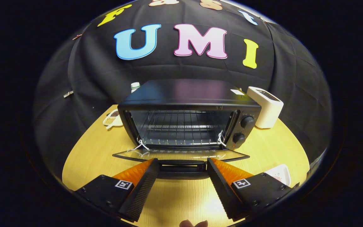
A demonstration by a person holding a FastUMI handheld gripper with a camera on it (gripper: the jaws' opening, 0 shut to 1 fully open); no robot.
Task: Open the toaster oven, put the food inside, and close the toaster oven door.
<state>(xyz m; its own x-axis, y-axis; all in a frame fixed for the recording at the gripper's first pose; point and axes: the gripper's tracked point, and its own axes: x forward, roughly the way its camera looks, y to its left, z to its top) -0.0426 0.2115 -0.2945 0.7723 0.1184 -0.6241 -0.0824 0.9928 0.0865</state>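
Observation:
A black toaster oven [187, 104] stands on the wooden table [99, 151] just beyond my fingers. Its glass door [181, 154] hangs folded down flat toward me, and the wire rack [181, 130] inside is bare. The door's black handle [183, 168] lies between my fingertips. My gripper [183, 164] is open, its fingers [143, 179] spread to either side of the handle and not pressing on it. Two black knobs [243, 129] sit on the oven's right panel.
A white box-shaped appliance [265, 107] stands right of the oven. A white dish with bits of food [112, 119] lies to the oven's left, with a white bottle [135, 85] behind it. A white plate [279, 173] sits beside my right finger. A fingertip [194, 223] pokes up below.

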